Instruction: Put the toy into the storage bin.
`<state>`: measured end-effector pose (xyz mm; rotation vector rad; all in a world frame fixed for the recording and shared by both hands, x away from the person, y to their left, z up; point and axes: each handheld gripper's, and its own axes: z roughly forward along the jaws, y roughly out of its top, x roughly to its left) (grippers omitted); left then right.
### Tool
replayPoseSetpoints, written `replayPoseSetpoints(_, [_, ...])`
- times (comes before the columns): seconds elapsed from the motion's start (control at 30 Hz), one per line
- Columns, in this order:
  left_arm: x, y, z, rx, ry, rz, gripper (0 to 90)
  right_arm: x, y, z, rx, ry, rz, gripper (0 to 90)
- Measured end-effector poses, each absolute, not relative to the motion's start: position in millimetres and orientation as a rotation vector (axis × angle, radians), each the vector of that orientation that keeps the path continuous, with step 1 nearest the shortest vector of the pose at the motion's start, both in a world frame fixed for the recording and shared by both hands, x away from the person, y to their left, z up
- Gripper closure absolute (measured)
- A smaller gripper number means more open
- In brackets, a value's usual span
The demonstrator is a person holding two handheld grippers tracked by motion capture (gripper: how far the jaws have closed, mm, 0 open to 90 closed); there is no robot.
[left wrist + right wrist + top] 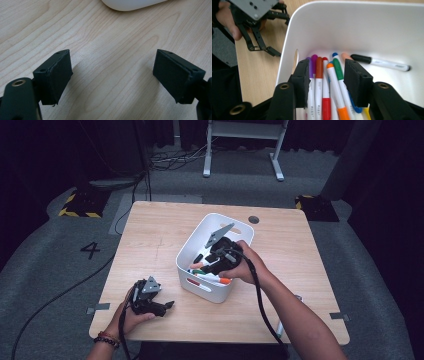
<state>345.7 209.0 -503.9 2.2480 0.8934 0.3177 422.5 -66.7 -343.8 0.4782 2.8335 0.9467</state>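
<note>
A white bin (202, 287) stands in the middle of the wooden table (150, 235). It holds several coloured markers (322, 75), lying side by side, and a black-capped white marker (382, 62) set apart along the far wall (367, 27). My right gripper (327, 77) hangs inside the bin just above the coloured markers, jaws apart and pressing on nothing. From above, the right gripper (207, 262) reaches into the bin's near end. My left gripper (112, 72) rests on the table, wide open and empty, left of the bin (130, 5); from above, the left gripper (167, 306) sits near the front edge.
A round cable hole (253, 219) sits at the table's far edge behind the bin. Cables trail from both grippers off the front edge. Beyond the table are grey floor, a white desk frame (242, 132) and striped floor blocks (80, 205).
</note>
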Motion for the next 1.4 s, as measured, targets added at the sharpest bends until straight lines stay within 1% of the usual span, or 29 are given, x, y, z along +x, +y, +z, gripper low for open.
replayPoseSetpoints(0.2, [346,209,-504,2.248,0.894,0.317,15.7,406,-111,-321,0.412,2.695,1.111,52.7])
replayPoseSetpoints(0.33, [346,209,-504,2.248,0.894,0.318,15.7,391,-143,-319,0.404,2.645,1.126,49.3])
replayPoseSetpoints(0.47, [346,209,-504,2.246,0.894,0.312,15.7,375,-179,-324,0.427,2.602,1.151,48.1])
replayPoseSetpoints(0.53, [346,209,-504,2.248,0.894,0.318,15.7,365,-200,-331,0.432,2.586,1.163,47.4])
replayPoseSetpoints(0.63, [346,209,-504,2.248,0.894,0.319,15.7,352,-229,-348,0.448,2.573,1.115,44.0])
replayPoseSetpoints(0.77, [346,209,-504,2.248,0.894,0.316,15.7,334,-261,-376,0.520,2.553,1.061,45.2])
replayPoseSetpoints(0.83, [346,209,-504,2.248,0.894,0.316,15.6,324,-277,-393,0.602,2.553,1.111,45.8])
replayPoseSetpoints(0.9, [346,209,-504,2.248,0.895,0.316,15.7,316,-286,-406,0.642,2.543,1.092,45.8])
replayPoseSetpoints(1.13, [346,209,-504,2.247,0.896,0.317,15.6,293,-305,-443,0.796,2.510,1.082,43.6])
replayPoseSetpoints(1.4, [346,209,-504,2.247,0.896,0.318,15.6,295,-307,-468,0.920,2.532,0.988,42.6])
